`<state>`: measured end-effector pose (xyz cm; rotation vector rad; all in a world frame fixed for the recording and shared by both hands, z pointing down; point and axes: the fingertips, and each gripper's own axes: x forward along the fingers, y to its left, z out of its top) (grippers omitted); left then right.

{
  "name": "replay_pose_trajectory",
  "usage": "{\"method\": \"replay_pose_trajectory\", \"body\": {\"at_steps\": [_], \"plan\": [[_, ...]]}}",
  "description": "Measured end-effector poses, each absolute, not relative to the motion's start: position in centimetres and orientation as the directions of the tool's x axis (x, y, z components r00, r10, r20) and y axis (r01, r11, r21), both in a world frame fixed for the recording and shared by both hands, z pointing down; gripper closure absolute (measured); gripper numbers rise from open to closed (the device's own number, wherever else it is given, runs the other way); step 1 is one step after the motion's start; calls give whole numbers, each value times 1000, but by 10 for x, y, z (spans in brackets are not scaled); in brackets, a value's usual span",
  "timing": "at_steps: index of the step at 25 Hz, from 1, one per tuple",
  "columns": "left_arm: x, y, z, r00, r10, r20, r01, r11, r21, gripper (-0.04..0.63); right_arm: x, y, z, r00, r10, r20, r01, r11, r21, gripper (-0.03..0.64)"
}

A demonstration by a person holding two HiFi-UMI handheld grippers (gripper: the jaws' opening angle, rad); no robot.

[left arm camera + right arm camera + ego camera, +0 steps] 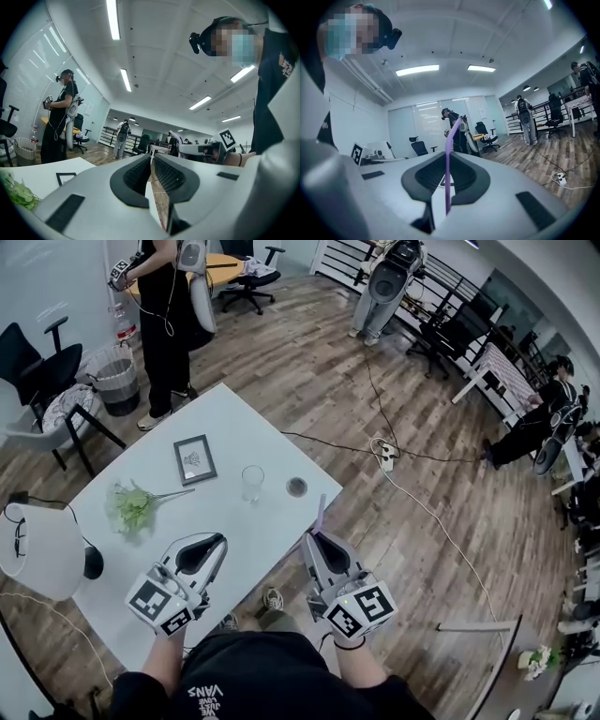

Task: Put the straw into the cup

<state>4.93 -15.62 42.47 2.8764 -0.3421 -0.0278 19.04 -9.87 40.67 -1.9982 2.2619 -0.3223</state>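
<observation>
A clear glass cup [252, 482] stands upright near the middle of the white table [159, 549]. My right gripper [317, 538] is shut on a purple straw [321, 513], which sticks up past the jaws toward the table's right edge; in the right gripper view the straw [448, 171] rises between the closed jaws with a bent tip. The straw is a short way to the right of and nearer to me than the cup. My left gripper [217, 542] hovers over the table's near part, its jaws together with nothing between them [152, 178].
A small framed picture [194, 459] lies left of the cup, a green plant sprig [133, 505] further left, a small dark round lid [296, 487] right of the cup. A white lamp shade [37, 551] is at the table's left corner. People and office chairs stand around.
</observation>
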Motion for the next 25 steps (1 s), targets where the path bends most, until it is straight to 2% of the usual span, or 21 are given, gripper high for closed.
{"method": "replay_pose_trajectory", "body": {"at_steps": [25], "plan": [[88, -194, 433, 836, -547, 32, -541, -814, 211, 560, 245, -192, 408, -454, -891, 17, -870, 439, -225, 581]]}}
